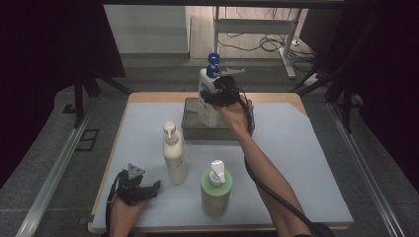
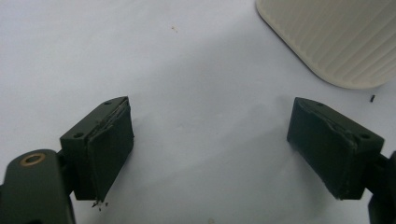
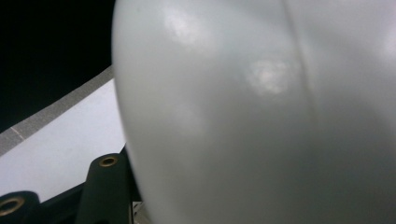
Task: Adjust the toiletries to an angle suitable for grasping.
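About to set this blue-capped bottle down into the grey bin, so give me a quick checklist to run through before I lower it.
1. Grip: the right gripper is shut on the white bottle with the blue pump, which stands between its jaws in the right gripper view: ok.
2. Bottle upright: pump on top in the high view: ok.
3. Over the target: bottle is at the grey bin, its base behind the bin's wall: ok.
4. Bin floor free under the bottle: hidden: cannot tell.
5. Left gripper out of the way: open, low over the mat beside the cream bottle: ok.
6. Green bottle well away from the right arm's path: ok.
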Demonstrator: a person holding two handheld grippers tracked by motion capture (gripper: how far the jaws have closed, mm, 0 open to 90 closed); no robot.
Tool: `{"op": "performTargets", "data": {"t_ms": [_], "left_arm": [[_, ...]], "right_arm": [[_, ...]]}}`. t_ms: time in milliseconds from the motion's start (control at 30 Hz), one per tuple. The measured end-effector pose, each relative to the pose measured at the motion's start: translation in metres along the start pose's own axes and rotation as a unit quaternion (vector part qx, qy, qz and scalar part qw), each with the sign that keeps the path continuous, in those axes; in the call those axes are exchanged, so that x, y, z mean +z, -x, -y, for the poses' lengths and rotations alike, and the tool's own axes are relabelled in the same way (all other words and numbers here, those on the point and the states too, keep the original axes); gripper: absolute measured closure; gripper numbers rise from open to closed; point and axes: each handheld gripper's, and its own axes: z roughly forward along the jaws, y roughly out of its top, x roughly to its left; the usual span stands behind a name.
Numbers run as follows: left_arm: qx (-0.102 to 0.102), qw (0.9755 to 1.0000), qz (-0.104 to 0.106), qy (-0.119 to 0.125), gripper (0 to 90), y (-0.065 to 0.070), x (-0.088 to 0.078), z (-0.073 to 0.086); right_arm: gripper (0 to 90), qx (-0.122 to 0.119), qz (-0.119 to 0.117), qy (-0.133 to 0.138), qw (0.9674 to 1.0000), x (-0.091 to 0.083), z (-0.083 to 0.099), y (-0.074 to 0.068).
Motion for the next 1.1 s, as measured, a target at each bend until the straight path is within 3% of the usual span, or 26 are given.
{"op": "performTargets", "data": {"t_ms": [667, 1100], "left_arm": [[0.0, 1.0, 0.0, -0.001, 14.4, 0.0, 0.0, 0.0], [0.0, 1.0, 0.0, 0.0, 14.4, 0.0, 0.0, 0.0]], "right_arm": [[41.0, 0.002, 0.005, -0.022, 0.9997, 0.022, 0.032, 0.005], [40.4, 0.006, 0.009, -0.029, 0.9995, 0.026, 0.051, 0.007]]}}
